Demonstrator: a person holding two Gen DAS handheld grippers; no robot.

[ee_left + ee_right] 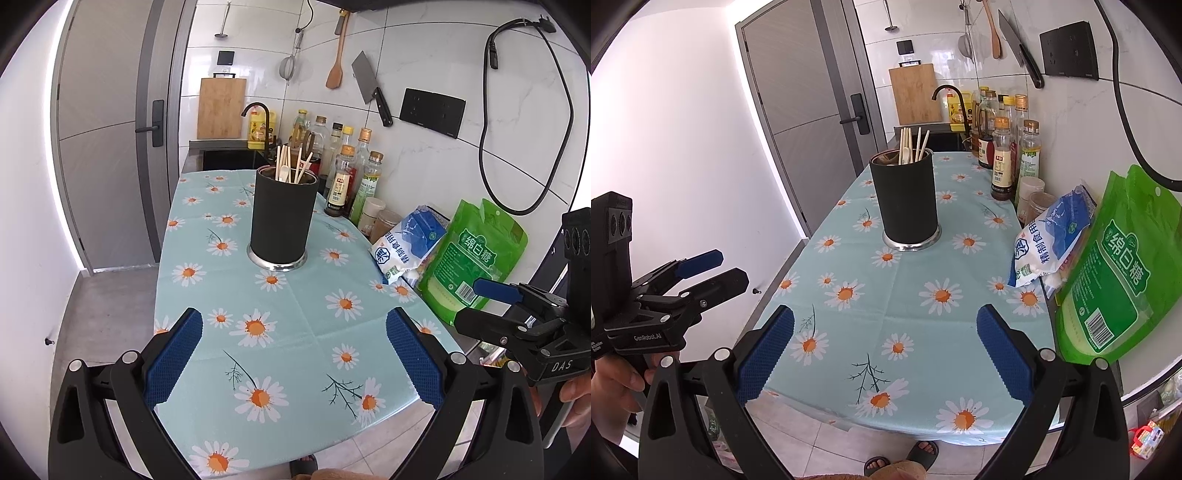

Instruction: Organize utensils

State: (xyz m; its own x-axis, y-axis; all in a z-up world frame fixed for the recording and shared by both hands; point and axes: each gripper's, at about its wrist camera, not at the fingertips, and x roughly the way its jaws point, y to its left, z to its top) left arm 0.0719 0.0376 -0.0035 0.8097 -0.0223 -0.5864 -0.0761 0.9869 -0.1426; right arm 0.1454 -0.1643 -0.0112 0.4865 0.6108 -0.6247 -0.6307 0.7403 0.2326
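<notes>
Facing the counter (295, 317) with its daisy cloth, you hold both sets of fingers spread wide and empty over its near edge, and nothing loose lies on the cloth between or just ahead of them. The black utensil holder (282, 218) stands well beyond the left gripper (293, 363) and the right gripper (884, 360), chopsticks (291, 164) and a small white spoon (284, 173) upright inside, so the task looks finished or barely begun; any next move means reaching far forward. Inside the holder, anything lower stays hidden.
</notes>
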